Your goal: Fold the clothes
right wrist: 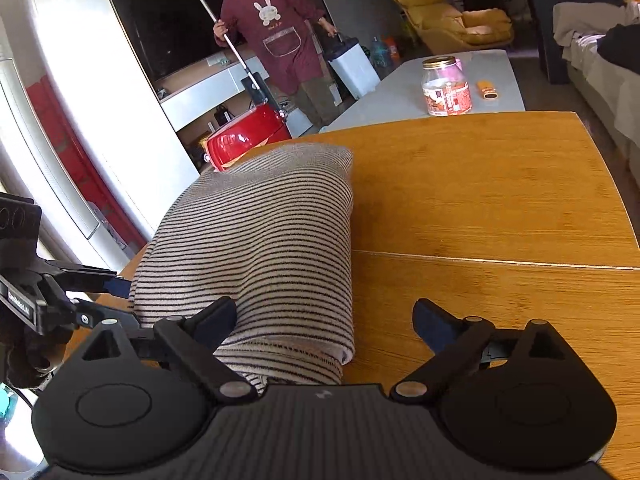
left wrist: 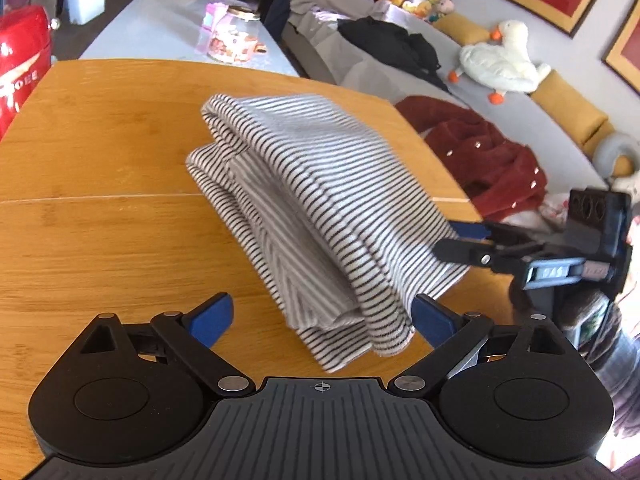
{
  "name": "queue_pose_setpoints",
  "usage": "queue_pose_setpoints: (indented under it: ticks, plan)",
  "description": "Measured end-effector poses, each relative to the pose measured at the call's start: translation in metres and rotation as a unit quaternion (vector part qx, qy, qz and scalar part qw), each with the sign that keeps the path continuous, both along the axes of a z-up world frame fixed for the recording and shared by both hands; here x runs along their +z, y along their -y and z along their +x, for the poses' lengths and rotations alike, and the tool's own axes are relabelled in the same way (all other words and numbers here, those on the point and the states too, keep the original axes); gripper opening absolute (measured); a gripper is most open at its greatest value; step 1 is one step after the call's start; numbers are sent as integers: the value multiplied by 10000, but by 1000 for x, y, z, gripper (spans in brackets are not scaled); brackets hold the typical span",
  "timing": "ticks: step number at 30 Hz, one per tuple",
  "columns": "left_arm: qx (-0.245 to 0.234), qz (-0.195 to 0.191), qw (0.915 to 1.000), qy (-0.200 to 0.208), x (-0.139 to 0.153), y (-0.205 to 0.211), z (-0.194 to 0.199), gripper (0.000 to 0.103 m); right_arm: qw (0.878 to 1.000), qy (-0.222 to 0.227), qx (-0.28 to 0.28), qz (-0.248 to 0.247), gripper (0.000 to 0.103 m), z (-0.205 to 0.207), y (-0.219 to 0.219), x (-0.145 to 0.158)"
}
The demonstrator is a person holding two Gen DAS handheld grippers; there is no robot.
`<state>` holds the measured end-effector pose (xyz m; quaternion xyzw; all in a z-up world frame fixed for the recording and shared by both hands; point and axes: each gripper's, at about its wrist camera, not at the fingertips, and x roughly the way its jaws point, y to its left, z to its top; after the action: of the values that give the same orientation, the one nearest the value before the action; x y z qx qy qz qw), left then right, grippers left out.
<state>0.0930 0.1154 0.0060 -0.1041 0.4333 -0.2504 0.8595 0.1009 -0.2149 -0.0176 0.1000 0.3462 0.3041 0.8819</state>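
Striped grey-and-black knit garment [left wrist: 304,208], folded into a thick bundle, lies on the orange wooden table [left wrist: 100,152]; long axis runs from the left gripper [left wrist: 322,320] away toward the table's far edge. Left gripper: jaws spread wide, garment's near end sits between them, right blue pad touching cloth, nothing clamped. Right gripper [right wrist: 324,322] also released; bundle lies toward its left finger, which presses the cloth. Left looks nearer the bundle's end, better placed for a next grab. Underside folds hidden; garment type unclear; stripes motion-blurred. Glass jar [right wrist: 446,86] beyond the table's far edge.
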Motion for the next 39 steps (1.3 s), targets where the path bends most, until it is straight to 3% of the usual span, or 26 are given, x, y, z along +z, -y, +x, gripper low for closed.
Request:
queue_pose_setpoints:
  ticks: [4,6,8,10,14,17,29,32,35,39]
  plan:
    - [-5,-69,10000,67,7,21,14,99,9987,-150,-43,487,95,4,15,6]
    - [-55,228,9997,-42,-5,32,18,99,9972,-318,1,677,95,7,17,4]
    - [-114,313,9993,-149,-17,35,19,98,9975,-376,121,586,95,7,6,-1]
    - [-137,268,9995,20,-22,32,15,98,9979,-409,254,440,94,7,-6,-6]
    - [-51,198,9993,320,-27,20,17,92,9982,-43,592,-52,81,15,-44,-5]
    - [146,169,9988,428,-29,2,30,89,9978,60,638,-160,81,42,-72,-2]
    - [1147,113,9914,614,-30,-93,115,81,9963,-96,849,100,82,173,-178,-11]
    - [1132,285,9903,748,-30,-92,116,81,9950,-172,901,398,82,188,-183,-18]
    - [1073,447,9893,876,-31,-89,111,81,9949,-129,931,355,83,190,-186,-18]
    - [1082,394,9900,813,-28,-90,112,82,9947,-150,924,434,86,189,-182,-20]
